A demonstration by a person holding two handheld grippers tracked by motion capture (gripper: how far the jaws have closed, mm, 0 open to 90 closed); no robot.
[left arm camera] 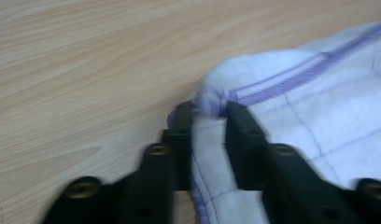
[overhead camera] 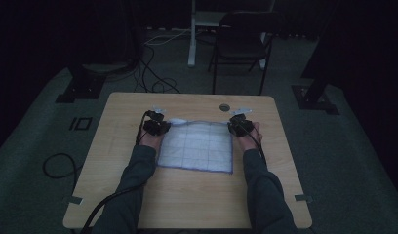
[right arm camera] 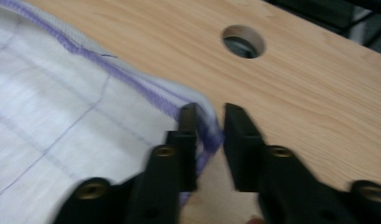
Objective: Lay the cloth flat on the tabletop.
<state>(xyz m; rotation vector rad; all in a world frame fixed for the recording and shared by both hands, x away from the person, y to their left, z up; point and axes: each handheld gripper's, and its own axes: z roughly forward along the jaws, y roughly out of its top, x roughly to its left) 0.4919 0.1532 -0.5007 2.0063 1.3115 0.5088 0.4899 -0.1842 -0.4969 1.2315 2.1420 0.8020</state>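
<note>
A white cloth (overhead camera: pixel 197 146) with thin purple grid lines and a purple hem lies spread flat on the wooden table (overhead camera: pixel 187 204). My left gripper (overhead camera: pixel 160 121) is at the cloth's far left corner. In the left gripper view its jaws (left arm camera: pixel 209 109) stand apart with the bunched corner of the cloth (left arm camera: pixel 319 93) between the tips, not squeezed. My right gripper (overhead camera: pixel 236 122) is at the far right corner. Its jaws (right arm camera: pixel 209 112) are also apart, with the hem corner of the cloth (right arm camera: pixel 62 116) lying loose between them.
A round cable hole (overhead camera: pixel 224 107) (right arm camera: pixel 243 42) sits in the table just beyond the cloth, near my right gripper. A dark folding chair (overhead camera: pixel 241 44) and floor cables (overhead camera: pixel 158 73) lie past the far edge. Bare wood surrounds the cloth.
</note>
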